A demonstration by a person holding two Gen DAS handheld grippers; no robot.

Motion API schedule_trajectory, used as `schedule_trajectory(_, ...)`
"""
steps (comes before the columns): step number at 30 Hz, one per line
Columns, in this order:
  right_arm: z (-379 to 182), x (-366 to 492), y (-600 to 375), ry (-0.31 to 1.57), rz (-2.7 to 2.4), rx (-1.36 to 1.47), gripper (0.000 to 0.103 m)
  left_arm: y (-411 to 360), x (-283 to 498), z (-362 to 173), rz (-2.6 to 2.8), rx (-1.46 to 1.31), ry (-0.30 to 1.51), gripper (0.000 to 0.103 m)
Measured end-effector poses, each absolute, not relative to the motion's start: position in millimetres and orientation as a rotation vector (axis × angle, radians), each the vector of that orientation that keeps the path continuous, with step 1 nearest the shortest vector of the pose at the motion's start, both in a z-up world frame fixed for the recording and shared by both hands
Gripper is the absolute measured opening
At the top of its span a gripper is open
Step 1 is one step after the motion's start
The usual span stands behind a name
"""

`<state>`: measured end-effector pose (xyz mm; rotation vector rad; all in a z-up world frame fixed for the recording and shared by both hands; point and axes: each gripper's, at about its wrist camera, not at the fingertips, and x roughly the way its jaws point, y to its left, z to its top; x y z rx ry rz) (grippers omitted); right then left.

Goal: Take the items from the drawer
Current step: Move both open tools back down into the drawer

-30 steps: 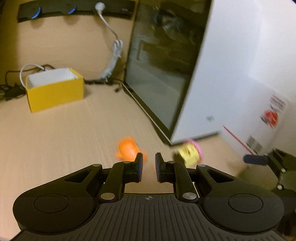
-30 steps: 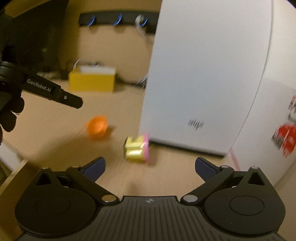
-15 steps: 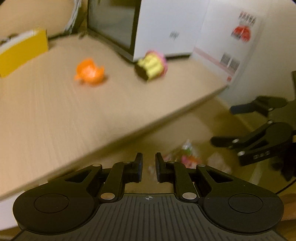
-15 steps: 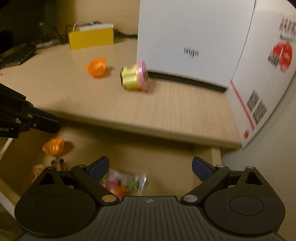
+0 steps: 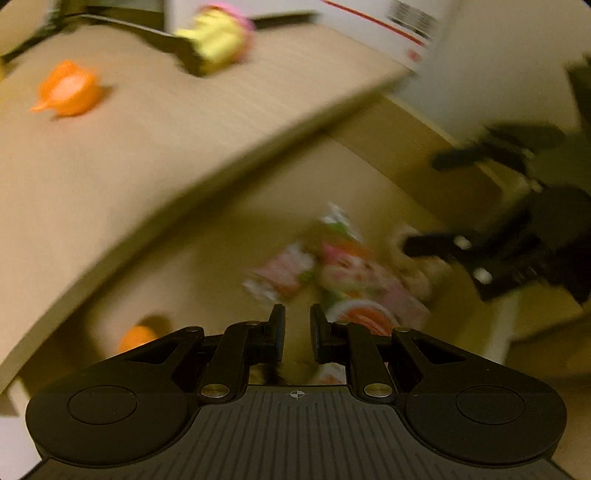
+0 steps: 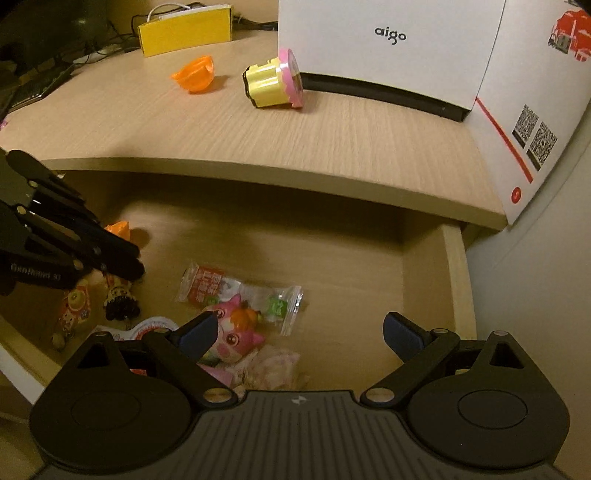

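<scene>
Below the desktop (image 6: 258, 144) edge, the open drawer (image 6: 456, 280) is seen w/ both grippers held over it, pointed steeply down. The right gripper (image 6: 299, 330) is spread wide, nothing between its fingertips; bare drawer floor shows in the gap. Just beside its left fingertip a pink cat toy (image 6: 236, 328) is lying, partly on a clear snack packet (image 6: 240, 291). The left gripper (image 5: 297, 332) is kept to a narrow gap, nothing clamped; its view is blurred. It is also seen at the left edge of the right view, over an orange piece (image 6: 119, 229) and two small figurines (image 6: 117, 297) near the drawer's left side. On the desktop, well apart from the drawer items, an orange cup (image 6: 195, 74) and a yellow-pink roll (image 6: 273, 83) are lying, the roll close to a white aigo box (image 6: 388, 55); a yellow box (image 6: 184, 29) is set further back.
</scene>
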<state>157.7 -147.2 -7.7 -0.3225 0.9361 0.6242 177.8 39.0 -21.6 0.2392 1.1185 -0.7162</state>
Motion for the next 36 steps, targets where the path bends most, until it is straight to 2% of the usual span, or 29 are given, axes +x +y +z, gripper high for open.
schedule_trajectory(9,-10.9,156.9,-146.4,0.974,0.643,-0.305,0.097,27.5,178.3,-36.9,-0.817,0.338,1.235,0.016)
schedule_trajectory(18,-13.8,156.1,-145.4,0.997,0.635,-0.323,0.097,25.0,177.1,-43.0,-0.876,0.289,1.278,0.016)
schedule_trajectory(25,-11.0,159.2,-146.1,1.007,0.636,-0.306,0.097,25.5,174.5,-50.6,-0.912,0.219,1.323,0.026)
schedule_trajectory(29,-9.0,163.2,-144.0,1.031,0.630,-0.300,0.097,22.3,177.6,-53.0,-0.885,0.145,1.312,0.024)
schedule_trajectory(34,-6.3,177.6,-137.4,1.100,0.613,-0.252,0.097,24.1,176.7,-52.5,-0.830,0.068,1.286,0.008)
schedule_trajectory(36,-4.1,185.5,-134.3,1.115,0.603,-0.237,0.097,25.7,172.3,-48.3,-0.818,0.103,1.266,0.007)
